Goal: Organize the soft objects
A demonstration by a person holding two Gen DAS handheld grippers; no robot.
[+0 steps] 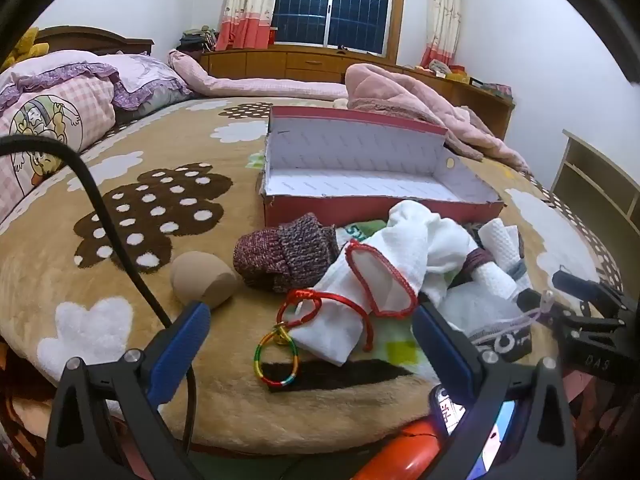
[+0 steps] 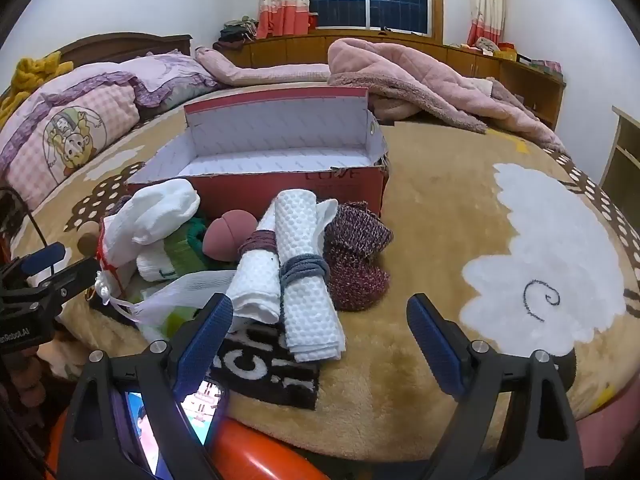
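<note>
1. Since both claws are empty and spread wide, nothing's committed yet. The left gripper [image 1: 310, 320] hangs over the near end of the pile with the white cloth with red trim [image 1: 360, 300] roughly between its blue pads, not touching as far as I can see. The right gripper [image 2: 320, 320] sits just short of the two rolled white towels [image 2: 296, 280].
2. The red shoebox [image 2: 260, 190] is open and empty, right behind the pile, so it's the obvious drop spot (my guess, the task only says organize).
3. I'd take the rolled towels first: they're tied, so they should lift as one piece. Pinch near the dark cord [image 2: 304, 268], across the roll.
4. Watch the loose red string [image 1: 304, 306] and colourful ring [image 1: 276, 360]; they could snag and drag along.
5. The knitted maroon piece [image 1: 284, 252] and tan ball [image 1: 204, 280] lie just left, easy singles for later.
</note>
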